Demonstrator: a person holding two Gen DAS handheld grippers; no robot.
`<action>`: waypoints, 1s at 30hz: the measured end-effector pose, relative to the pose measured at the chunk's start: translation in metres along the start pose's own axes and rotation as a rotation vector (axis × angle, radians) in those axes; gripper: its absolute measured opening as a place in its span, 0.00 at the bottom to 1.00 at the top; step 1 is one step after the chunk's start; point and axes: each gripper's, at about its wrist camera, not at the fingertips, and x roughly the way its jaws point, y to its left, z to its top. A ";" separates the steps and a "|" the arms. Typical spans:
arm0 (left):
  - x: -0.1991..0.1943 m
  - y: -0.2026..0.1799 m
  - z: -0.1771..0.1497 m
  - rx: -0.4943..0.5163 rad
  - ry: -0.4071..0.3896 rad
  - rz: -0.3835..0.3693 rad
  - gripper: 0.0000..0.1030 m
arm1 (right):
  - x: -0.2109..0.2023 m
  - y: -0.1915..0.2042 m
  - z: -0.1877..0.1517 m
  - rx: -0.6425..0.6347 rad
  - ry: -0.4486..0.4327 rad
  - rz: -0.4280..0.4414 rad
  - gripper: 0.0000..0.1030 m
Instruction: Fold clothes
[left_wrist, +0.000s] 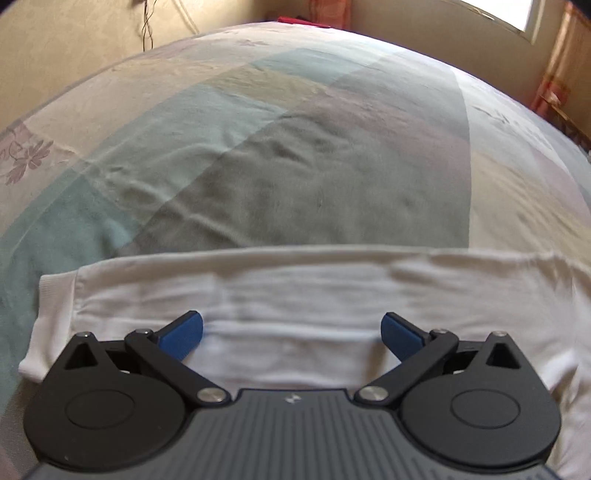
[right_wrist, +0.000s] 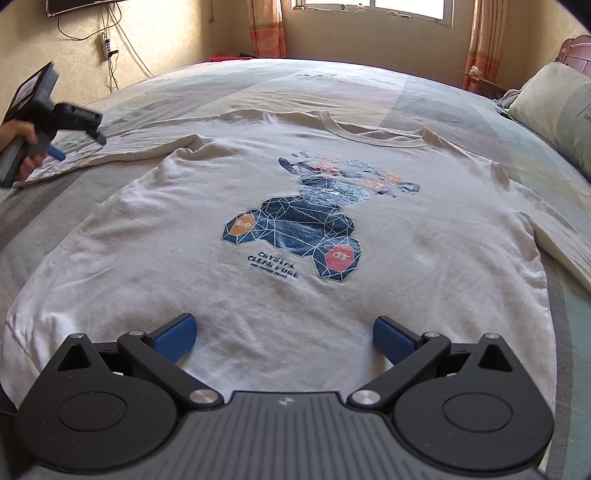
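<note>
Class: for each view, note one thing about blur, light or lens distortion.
Left wrist view: the white cotton T-shirt sleeve and patchwork pastel bedsheet are motion-smeared. Right wrist view: sharp, the bright window overexposed, the bed bulging from the fisheye.

One white T-shirt (right_wrist: 280, 229) lies on one bed (right_wrist: 258, 85). Two hand-held grippers: the left hand-held gripper (left_wrist: 291, 334), the right hand-held gripper (right_wrist: 284, 336), two blue fingers apiece. One pillow (right_wrist: 554, 107), two curtains (right_wrist: 266, 27), one window (right_wrist: 373, 7).
</note>
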 end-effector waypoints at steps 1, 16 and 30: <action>0.000 0.001 -0.002 0.004 -0.010 -0.001 0.99 | 0.000 0.000 0.000 0.000 -0.002 -0.001 1.00; -0.011 0.040 -0.013 -0.054 -0.052 0.046 0.99 | 0.002 -0.002 0.001 0.021 -0.019 -0.020 1.00; -0.014 0.045 0.009 -0.073 -0.056 -0.004 0.99 | 0.002 -0.001 0.002 0.017 -0.009 -0.024 1.00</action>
